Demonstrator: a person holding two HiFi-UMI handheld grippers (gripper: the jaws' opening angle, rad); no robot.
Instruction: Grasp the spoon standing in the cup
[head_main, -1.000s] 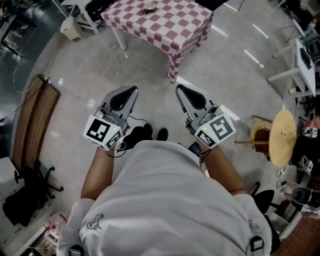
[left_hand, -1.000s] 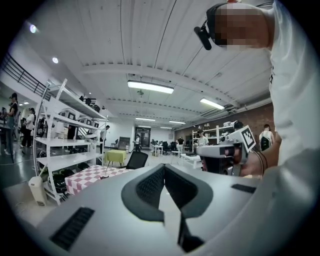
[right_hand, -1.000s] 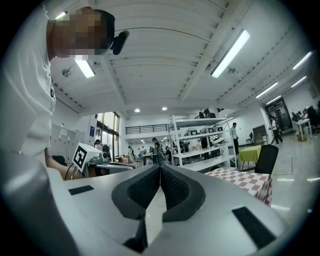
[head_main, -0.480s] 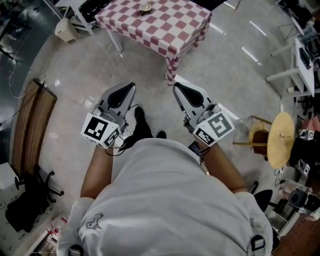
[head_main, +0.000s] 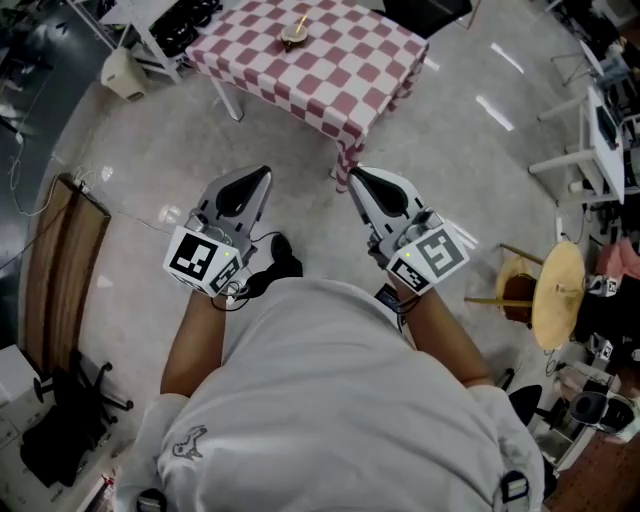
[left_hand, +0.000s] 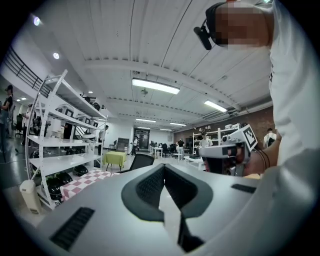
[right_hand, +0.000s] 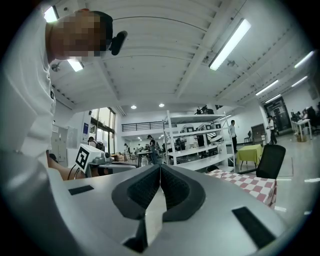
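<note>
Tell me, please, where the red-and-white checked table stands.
In the head view, the checked table stands top centre, ahead of both the left gripper and the right gripper.

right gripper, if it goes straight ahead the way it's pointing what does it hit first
Nothing close: the right gripper, shut and empty, points past the checkered table, which lies low to the right of its line. The white shelf rack far ahead looks first, though depth is unclear.

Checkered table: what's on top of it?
One small round brownish object sits on the checkered table, too small to identify. The rest of the visible cloth is bare; the far edge is out of frame.
</note>
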